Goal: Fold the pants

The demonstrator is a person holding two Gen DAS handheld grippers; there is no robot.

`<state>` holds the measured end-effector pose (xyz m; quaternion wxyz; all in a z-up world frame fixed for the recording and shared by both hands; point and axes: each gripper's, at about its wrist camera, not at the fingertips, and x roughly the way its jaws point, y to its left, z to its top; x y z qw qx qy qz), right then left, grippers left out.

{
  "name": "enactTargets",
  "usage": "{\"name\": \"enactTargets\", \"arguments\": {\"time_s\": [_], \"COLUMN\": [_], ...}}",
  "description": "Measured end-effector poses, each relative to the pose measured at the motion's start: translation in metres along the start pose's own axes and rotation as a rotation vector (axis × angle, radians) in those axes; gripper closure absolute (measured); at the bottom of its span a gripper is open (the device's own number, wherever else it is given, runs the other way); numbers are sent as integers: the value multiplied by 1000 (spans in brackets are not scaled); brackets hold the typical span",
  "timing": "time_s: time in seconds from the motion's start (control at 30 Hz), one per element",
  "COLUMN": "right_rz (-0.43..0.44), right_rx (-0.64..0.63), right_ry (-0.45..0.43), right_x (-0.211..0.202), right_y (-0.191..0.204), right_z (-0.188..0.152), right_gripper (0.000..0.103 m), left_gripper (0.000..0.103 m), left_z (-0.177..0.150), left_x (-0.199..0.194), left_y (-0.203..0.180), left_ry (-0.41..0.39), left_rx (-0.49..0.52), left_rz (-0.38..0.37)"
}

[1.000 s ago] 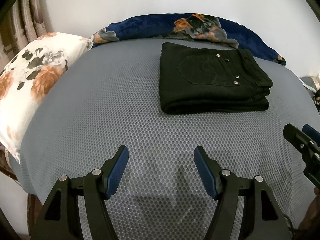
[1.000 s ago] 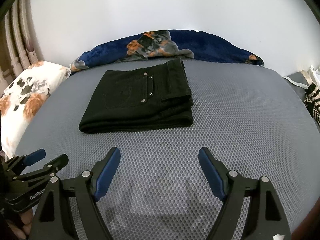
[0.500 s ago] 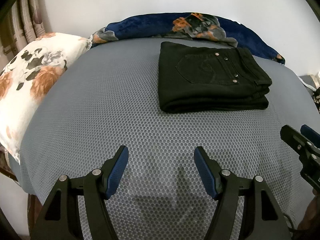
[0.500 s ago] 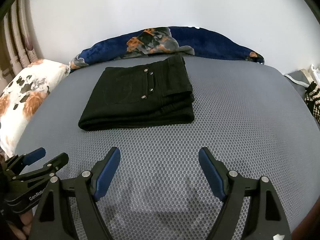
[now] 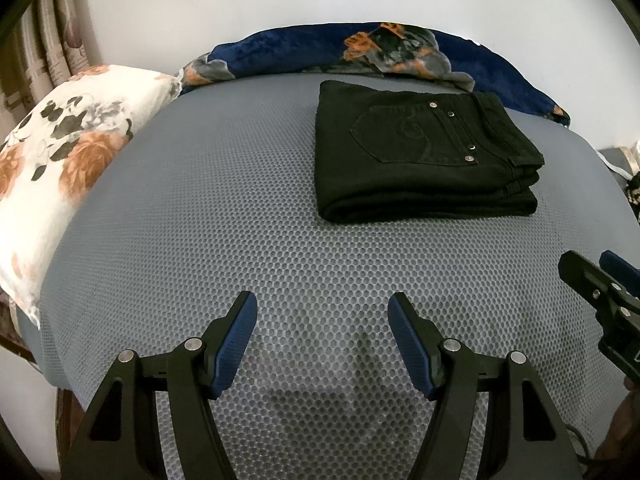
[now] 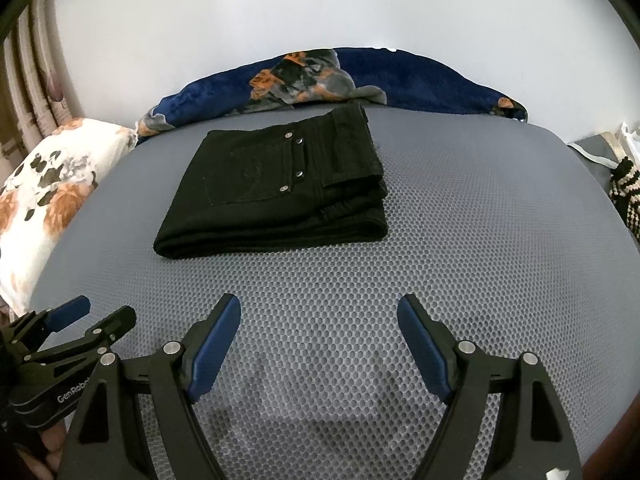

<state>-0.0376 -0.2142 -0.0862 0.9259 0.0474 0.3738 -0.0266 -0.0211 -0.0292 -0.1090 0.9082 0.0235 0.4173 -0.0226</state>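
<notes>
The black pants (image 5: 420,152) lie folded into a thick rectangle on the grey mesh bed cover, back pocket with metal rivets facing up. They also show in the right wrist view (image 6: 280,184). My left gripper (image 5: 322,308) is open and empty, hovering over bare cover well in front of the pants. My right gripper (image 6: 320,308) is open and empty too, in front of the pants. Each gripper shows at the edge of the other's view: the right one (image 5: 596,268), the left one (image 6: 102,312).
A white floral pillow (image 5: 60,168) lies at the left of the bed. A navy floral blanket (image 5: 360,52) is bunched along the wall behind the pants. A curtain (image 5: 44,40) hangs far left. Striped fabric (image 6: 628,196) lies at the right edge.
Both grippers have drifted slightly; the pants appear a little nearer and lower in both views. Both grippers stay open and empty.
</notes>
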Motion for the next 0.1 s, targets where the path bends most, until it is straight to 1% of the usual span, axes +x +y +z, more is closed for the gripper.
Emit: {"name": "enactTargets", "arguments": {"time_s": [0.1], "right_rz": [-2], "right_rx": [2], "right_ry": [-1], "right_x": [0], "right_y": [0], "right_z": [-1], "right_gripper": [25], "left_gripper": [35], "left_z": [0], "left_x": [1], "left_y": [-1], "left_ry": [2], "left_rx": [2], "left_rz": [-3]}}
